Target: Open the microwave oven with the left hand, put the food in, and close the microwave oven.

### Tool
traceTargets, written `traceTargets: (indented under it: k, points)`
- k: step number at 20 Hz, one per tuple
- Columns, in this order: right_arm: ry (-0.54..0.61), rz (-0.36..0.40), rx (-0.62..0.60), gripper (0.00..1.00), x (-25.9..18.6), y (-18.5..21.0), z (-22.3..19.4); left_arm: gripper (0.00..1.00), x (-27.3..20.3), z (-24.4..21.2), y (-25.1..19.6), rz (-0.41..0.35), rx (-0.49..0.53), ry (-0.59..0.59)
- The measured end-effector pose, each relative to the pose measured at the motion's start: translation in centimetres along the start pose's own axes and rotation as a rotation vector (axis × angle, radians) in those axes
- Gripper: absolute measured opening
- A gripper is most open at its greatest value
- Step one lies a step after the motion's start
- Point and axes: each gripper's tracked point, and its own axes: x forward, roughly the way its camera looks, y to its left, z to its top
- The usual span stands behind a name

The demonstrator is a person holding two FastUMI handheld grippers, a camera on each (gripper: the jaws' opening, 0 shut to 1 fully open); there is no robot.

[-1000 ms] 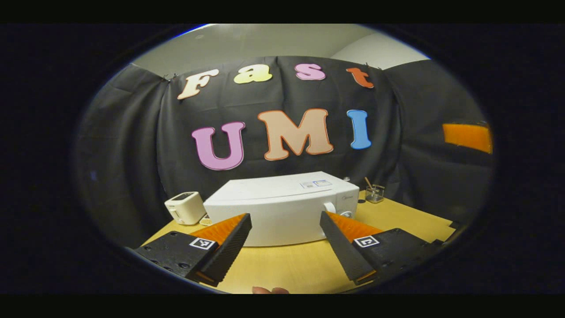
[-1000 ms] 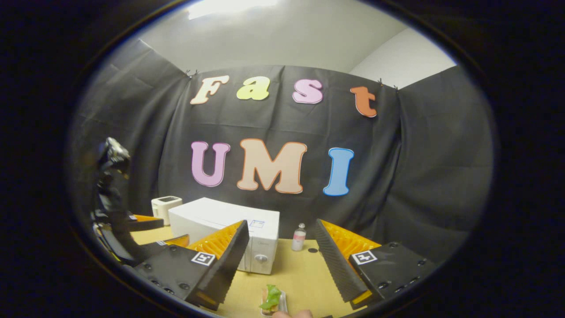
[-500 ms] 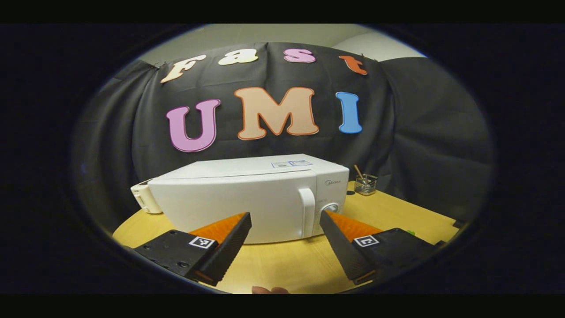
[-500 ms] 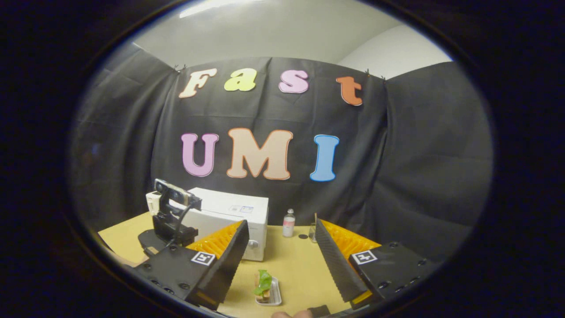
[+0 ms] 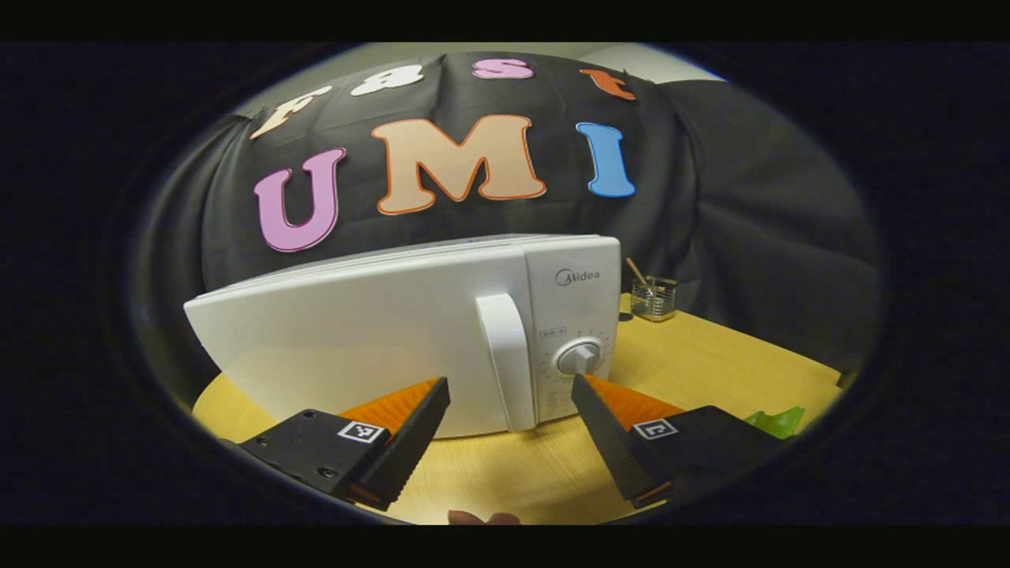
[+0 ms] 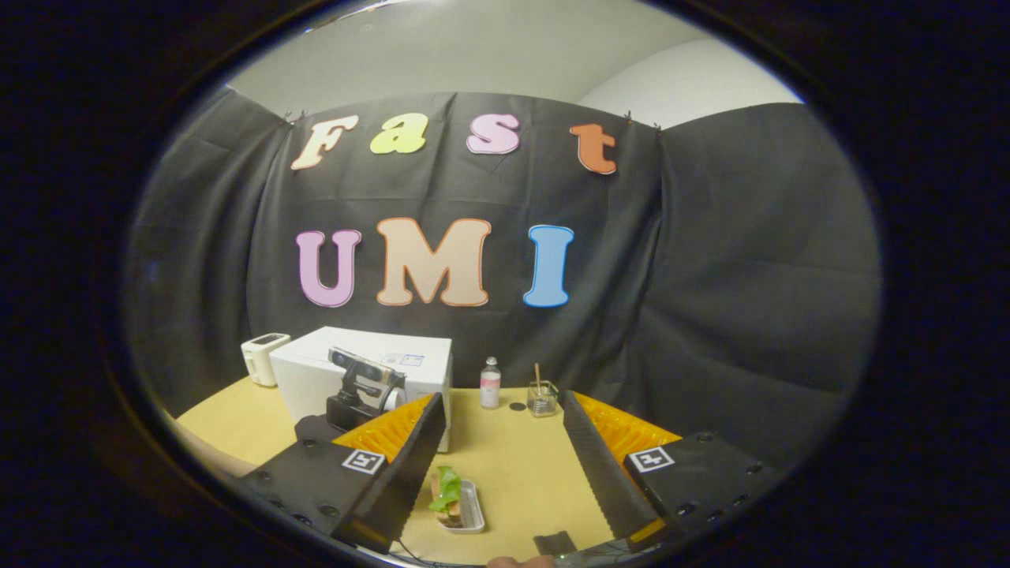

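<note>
Microwave (image 5: pixel 410 331) door closed, front facing left gripper (image 5: pixel 510 426), vertical handle (image 5: pixel 505 363) just ahead between spread fingers; right gripper (image 6: pixel 501 457) spread above food tray (image 6: pixel 458 505)

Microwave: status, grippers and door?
Left gripper open, lined up on door handle, not touching. Right gripper open above food tray. Microwave door closed. Path clear.

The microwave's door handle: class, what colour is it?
White, like the door; the handle shows best in the left gripper view.
</note>
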Motion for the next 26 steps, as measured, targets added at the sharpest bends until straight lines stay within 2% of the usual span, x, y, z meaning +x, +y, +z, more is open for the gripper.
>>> traceTargets:
  k: [4, 6, 7, 10, 13, 16, 17, 21, 23, 25, 26]
  points:
    - [0.019, -0.016, 0.006, 0.94, 0.4, -1.1, -0.5, 0.96, 1.0, -0.2, 0.0, 0.013, -0.008, -0.007]
    - [0.021, -0.019, 0.003, 0.94, 0.4, -1.3, -0.5, 0.78, 1.1, -0.3, -0.2, 0.010, -0.023, -0.007]
    - [0.023, -0.019, 0.008, 0.94, 0.4, -1.3, -0.5, 0.64, 1.2, -0.8, -0.5, -0.004, -0.027, 0.008]
    - [0.022, -0.013, 0.027, 0.94, 0.7, -1.3, -0.3, 0.55, 1.4, -1.0, -0.7, -0.007, -0.021, 0.021]
    - [0.025, -0.010, 0.027, 0.96, 0.8, -1.5, -0.6, 0.28, 1.4, -1.0, -0.3, 0.004, -0.053, 0.032]
    - [0.030, -0.005, 0.039, 0.94, 0.6, -1.4, -0.8, 0.19, 1.4, -1.0, -0.4, -0.014, -0.054, 0.035]
    - [0.030, -0.004, 0.043, 0.94, 0.7, -1.4, -0.9, 0.12, 1.4, -1.1, -0.4, -0.020, -0.062, 0.046]
    - [0.043, 0.002, 0.084, 0.94, 0.8, -1.3, -1.6, 0.02, 1.2, -1.1, -0.4, -0.045, -0.137, 0.080]
    - [0.039, 0.003, 0.099, 0.94, 1.0, -1.2, -1.5, 0.03, 0.9, -1.2, -0.4, -0.043, -0.131, 0.107]
    - [0.037, 0.010, 0.095, 0.94, 1.0, -1.0, -1.5, 0.02, -1.1, -2.7, -0.9, -0.053, -0.166, 0.193]
    - [0.031, 0.013, 0.092, 0.94, 1.1, -1.0, -1.4, 0.02, -2.3, -2.2, -0.9, -0.064, -0.172, 0.146]
